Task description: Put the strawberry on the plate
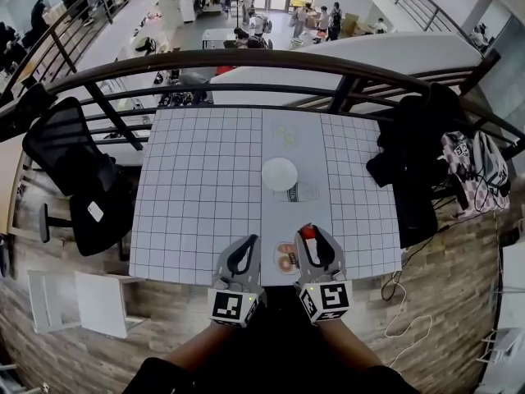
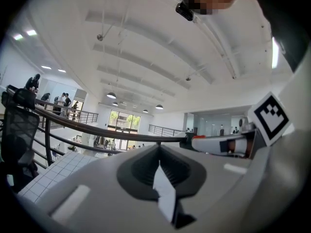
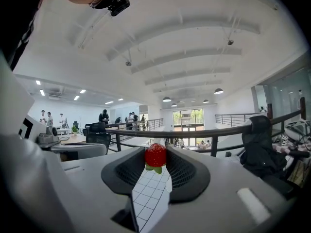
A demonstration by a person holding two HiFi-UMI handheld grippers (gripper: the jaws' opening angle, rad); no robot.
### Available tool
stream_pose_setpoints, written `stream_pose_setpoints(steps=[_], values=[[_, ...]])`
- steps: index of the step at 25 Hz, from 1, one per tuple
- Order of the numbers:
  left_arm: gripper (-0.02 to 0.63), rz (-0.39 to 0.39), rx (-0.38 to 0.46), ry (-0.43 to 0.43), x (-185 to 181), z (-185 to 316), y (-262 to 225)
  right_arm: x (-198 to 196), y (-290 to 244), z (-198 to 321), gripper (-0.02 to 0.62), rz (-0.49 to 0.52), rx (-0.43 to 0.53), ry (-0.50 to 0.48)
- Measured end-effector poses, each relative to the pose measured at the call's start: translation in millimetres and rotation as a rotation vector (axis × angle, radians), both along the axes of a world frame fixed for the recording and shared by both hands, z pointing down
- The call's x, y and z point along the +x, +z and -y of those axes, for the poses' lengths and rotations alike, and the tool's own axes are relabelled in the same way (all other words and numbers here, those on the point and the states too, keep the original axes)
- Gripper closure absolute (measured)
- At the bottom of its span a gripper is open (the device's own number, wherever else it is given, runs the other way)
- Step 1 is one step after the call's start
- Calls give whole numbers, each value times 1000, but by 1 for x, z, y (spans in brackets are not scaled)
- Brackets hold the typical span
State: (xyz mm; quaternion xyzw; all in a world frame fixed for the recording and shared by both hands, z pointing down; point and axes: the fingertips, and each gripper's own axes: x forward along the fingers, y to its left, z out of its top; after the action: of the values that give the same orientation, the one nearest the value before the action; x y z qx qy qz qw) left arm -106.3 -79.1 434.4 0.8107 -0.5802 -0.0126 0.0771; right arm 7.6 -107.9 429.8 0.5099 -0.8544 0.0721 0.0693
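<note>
A red strawberry [image 1: 307, 232] with green leaves is pinched at the tips of my right gripper [image 1: 308, 235], held above the near edge of the table. In the right gripper view the strawberry [image 3: 156, 155] sits between the two fingertips, and the checked cloth shows below it. The white plate [image 1: 280, 174] lies bare on the table's middle strip, well beyond both grippers. My left gripper [image 1: 248, 242] hovers beside the right one at the near edge, its jaws together with nothing held. The left gripper view faces the railing and the ceiling.
A checked cloth [image 1: 197, 195] covers the table, with a plain strip down the middle. A doughnut-like item [image 1: 286, 259] lies between the grippers, and a pale item [image 1: 286, 135] sits at the far end. A black chair [image 1: 70, 171] stands left; a black jacket [image 1: 414, 158] and a backpack [image 1: 476, 167] are on the right.
</note>
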Motion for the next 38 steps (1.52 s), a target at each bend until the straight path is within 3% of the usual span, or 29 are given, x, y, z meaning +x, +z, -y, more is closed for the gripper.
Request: stream_pose_setpoints(steps=[22, 38], values=[[598, -20, -35, 3, 28, 115, 18, 10, 38, 134, 462, -1, -48, -25], [598, -9, -88, -66, 36, 167, 41, 7, 135, 213, 462, -80, -189, -108]])
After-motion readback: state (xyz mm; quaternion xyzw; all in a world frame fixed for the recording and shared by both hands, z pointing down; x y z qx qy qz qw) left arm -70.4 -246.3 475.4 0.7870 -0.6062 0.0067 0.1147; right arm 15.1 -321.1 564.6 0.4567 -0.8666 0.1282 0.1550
